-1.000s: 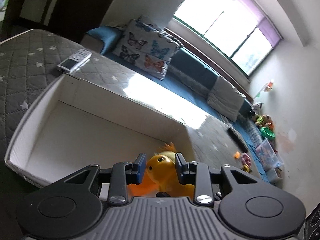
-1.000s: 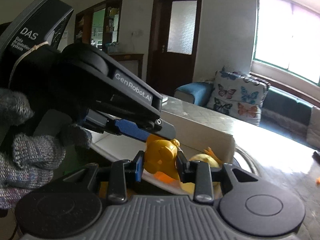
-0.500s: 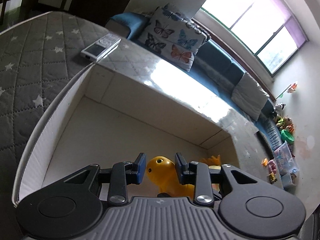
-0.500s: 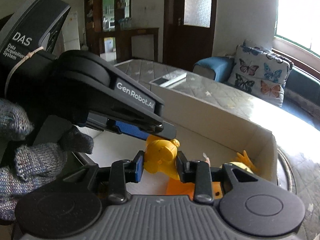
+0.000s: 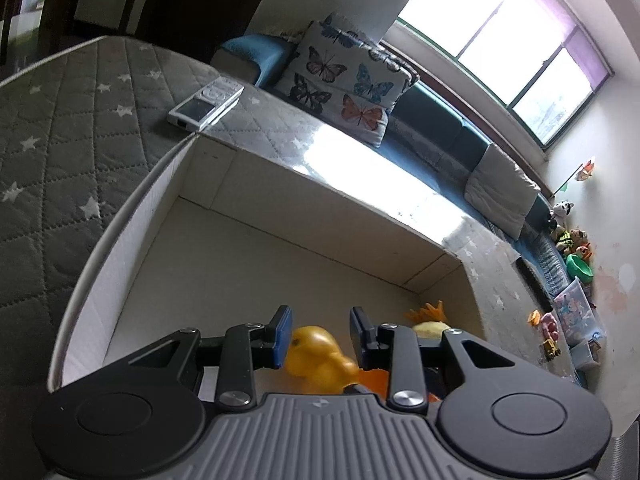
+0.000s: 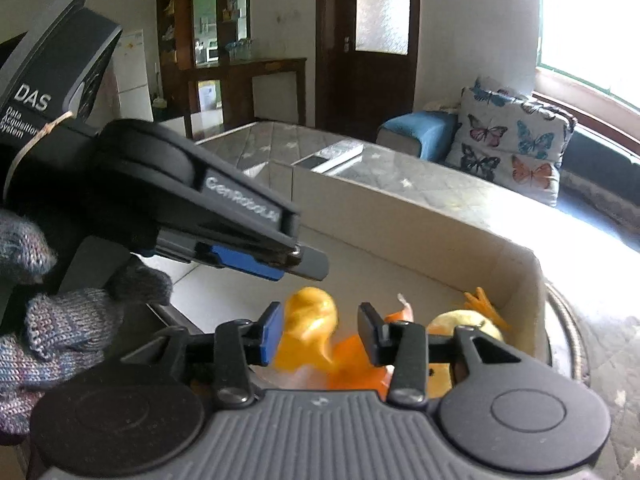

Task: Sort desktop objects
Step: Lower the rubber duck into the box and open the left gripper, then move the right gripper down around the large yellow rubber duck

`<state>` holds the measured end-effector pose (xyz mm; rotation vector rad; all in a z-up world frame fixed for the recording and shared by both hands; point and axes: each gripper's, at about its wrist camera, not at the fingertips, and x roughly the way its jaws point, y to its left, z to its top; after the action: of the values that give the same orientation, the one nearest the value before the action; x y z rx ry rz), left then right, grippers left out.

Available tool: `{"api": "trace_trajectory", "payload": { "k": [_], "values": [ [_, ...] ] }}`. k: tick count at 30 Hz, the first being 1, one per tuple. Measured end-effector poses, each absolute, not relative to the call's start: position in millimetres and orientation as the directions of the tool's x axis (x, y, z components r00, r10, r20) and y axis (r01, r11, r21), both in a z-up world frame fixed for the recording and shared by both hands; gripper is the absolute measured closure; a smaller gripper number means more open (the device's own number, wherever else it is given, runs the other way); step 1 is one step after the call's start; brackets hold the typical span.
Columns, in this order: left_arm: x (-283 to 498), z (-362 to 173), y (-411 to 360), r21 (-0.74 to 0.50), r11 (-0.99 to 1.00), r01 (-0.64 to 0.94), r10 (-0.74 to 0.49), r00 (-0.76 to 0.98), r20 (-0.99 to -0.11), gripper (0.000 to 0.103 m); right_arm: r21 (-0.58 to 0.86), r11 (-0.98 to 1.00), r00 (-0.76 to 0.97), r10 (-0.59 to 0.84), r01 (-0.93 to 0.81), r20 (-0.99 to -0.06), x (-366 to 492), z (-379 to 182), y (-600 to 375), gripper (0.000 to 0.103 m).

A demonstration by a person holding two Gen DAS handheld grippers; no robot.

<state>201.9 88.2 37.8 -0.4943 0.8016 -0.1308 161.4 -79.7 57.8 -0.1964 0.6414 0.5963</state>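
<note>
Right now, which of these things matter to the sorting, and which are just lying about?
In the job: yellow duck, second duck, cardboard box.

Lying about: remote control, butterfly cushion, toys on the floor.

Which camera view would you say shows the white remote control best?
The left wrist view: the remote control lies unobstructed on the quilted surface, screen and buttons visible. The right wrist view shows it smaller and foreshortened, behind the box wall.

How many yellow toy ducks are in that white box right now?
2 that I can see: one yellow duck in line with the left gripper, and a paler duck with an orange crest in the far right corner of the box. The grippers may hide more.
</note>
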Motion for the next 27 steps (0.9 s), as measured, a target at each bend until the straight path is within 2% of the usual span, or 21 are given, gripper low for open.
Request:
{"api": "trace_trajectory", "payload": {
  "k": [6,13,16,22,24,27],
  "values": [
    [175.7,52.0,83.8,-0.455,0.889,-0.047,-0.281,0.728,-0.625,0.070,0.031,0.827,0.675,0.479,-0.562,-0.561,138.4,74.6,-98.8,0.061],
    [149.4,61.7,80.0,-0.420,0.906,-0.048,-0.242,0.755,-0.609,0.070,-0.031,0.815,0.695,0.473,-0.579,-0.542,107.5,77.7,-110.0,0.060],
    [140.6,62.4,78.7,-0.415,0.908,-0.050,-0.236,0.759,-0.607,0.070,-0.038,0.811,0.699,0.478,-0.584,-0.532,98.1,77.3,-113.1,0.051],
    [123.0,64.9,73.9,-0.392,0.919,-0.044,-0.219,0.771,-0.598,0.070,-0.051,0.808,0.704,0.479,-0.587,-0.525,81.0,72.8,-118.3,0.049],
    [117.3,65.9,72.7,-0.385,0.922,-0.042,-0.213,0.775,-0.594,0.070,-0.043,0.811,0.704,0.479,-0.584,-0.525,77.7,70.4,-119.9,0.044],
    [108.8,65.6,72.6,-0.380,0.924,-0.041,-0.207,0.782,-0.588,0.070,-0.029,0.813,0.700,0.482,-0.582,-0.527,73.0,67.1,-121.8,0.044]
  ]
}}
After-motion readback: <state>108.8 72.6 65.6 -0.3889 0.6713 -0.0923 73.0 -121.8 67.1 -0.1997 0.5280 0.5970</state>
